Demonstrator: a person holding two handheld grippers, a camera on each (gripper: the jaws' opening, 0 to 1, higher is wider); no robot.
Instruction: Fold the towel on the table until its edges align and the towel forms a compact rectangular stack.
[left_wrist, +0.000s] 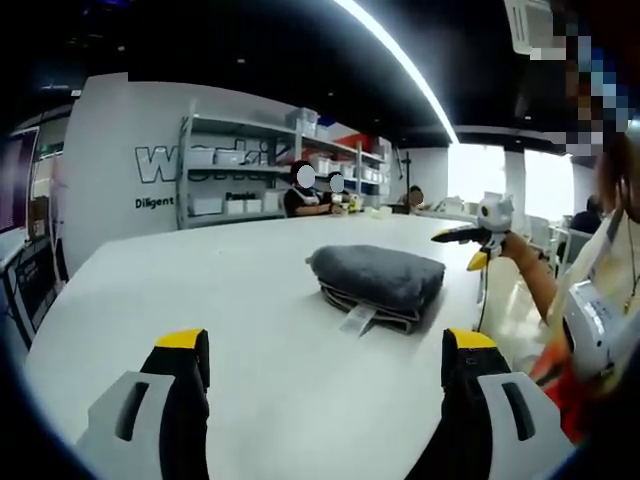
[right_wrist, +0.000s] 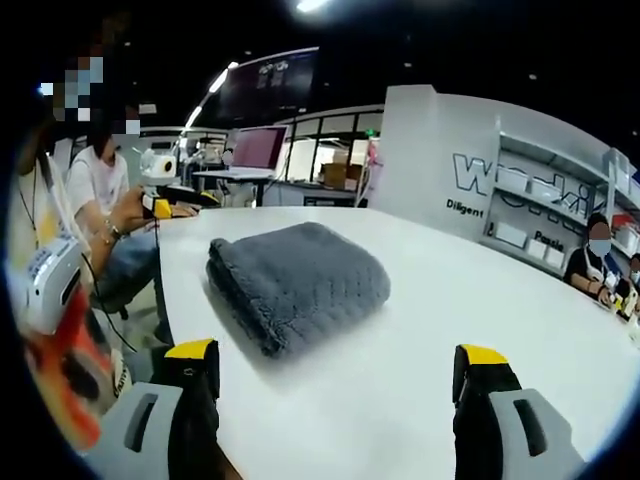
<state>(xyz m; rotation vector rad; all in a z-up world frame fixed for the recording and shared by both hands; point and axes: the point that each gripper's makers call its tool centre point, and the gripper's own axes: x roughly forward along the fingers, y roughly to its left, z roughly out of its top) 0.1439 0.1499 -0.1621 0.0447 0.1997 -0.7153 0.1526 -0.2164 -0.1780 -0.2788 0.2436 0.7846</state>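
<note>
The towel (right_wrist: 297, 283) is lying folded in a compact stack on the table (right_wrist: 480, 300). Both claws, left (left_wrist: 325, 350) and right (right_wrist: 335, 362), are standing wide apart, gripping nothing. Judged complete; hold both clear.

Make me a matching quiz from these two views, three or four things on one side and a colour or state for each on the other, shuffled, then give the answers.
Things:
1. towel
2. table
3. left tool
4. tag on the towel

Colour or state:
A. white and flat, bearing the towel
B. open, yellow-tipped jaws apart with nothing between
C. grey, folded into a thick stack
D. pale, sticking out from the stack's edge onto the table

Pairs: 1-C, 2-A, 3-B, 4-D
</note>
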